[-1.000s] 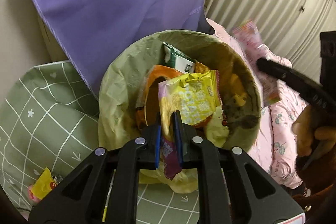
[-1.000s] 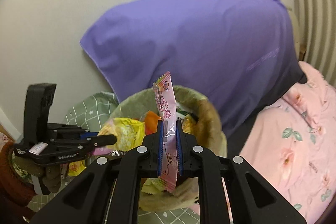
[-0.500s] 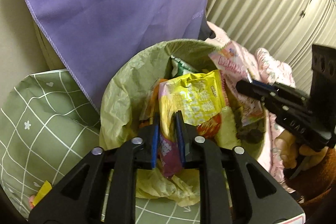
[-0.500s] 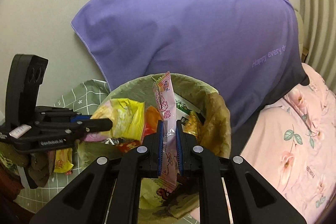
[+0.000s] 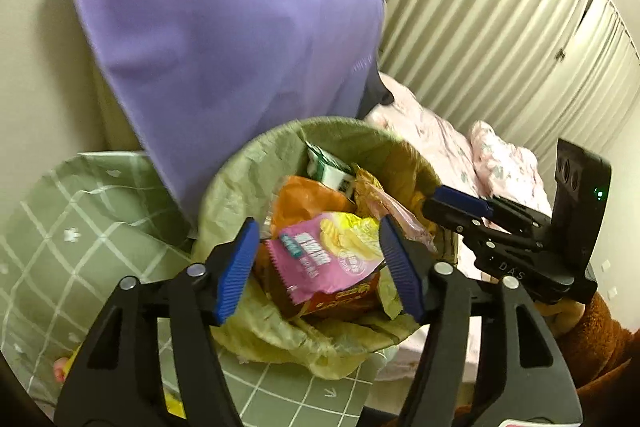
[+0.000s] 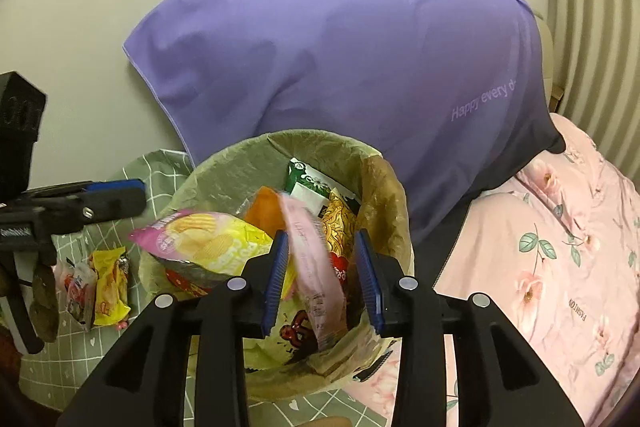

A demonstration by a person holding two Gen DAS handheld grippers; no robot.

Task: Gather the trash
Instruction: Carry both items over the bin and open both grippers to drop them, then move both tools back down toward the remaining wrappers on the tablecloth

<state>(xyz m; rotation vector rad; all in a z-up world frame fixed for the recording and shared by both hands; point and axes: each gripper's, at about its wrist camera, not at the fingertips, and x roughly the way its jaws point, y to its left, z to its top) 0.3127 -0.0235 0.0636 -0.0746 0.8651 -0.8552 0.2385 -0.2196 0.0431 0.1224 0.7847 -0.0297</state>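
Pleated curtains (image 5: 500, 27) and a purple cloth (image 5: 224, 39) back the left wrist view, where a trash bin (image 5: 248, 171) lined with a green bag stands on a green checked mat (image 5: 72, 227). A second ago the left gripper (image 5: 316, 271) was clenched on a pink-and-yellow chip bag (image 5: 332, 251); now its fingers (image 5: 236, 267) are opening and stand clear of the bag, which lies on the heap inside the bin. That piece looks delivered. The right gripper (image 5: 460, 207) reaches in from the side over the rim, with a pale pink wrapper (image 5: 404, 219) below its tip.

Cream wall fills the top of the right wrist view, above the same cloth (image 6: 360, 67). Here the right gripper (image 6: 324, 279), earlier clamped on the pink wrapper (image 6: 316, 275), is opening too; the wrapper is blurred between the parted fingers (image 6: 276, 279), apparently dropping into the bin (image 6: 224, 171), so a second piece is going in.

Only this view shows more wrappers (image 6: 100, 283) left on the mat beside the bin, under the left gripper (image 6: 116, 199), so collecting is not finished. It also shows the floral pink bedding (image 6: 552, 247) clearly.
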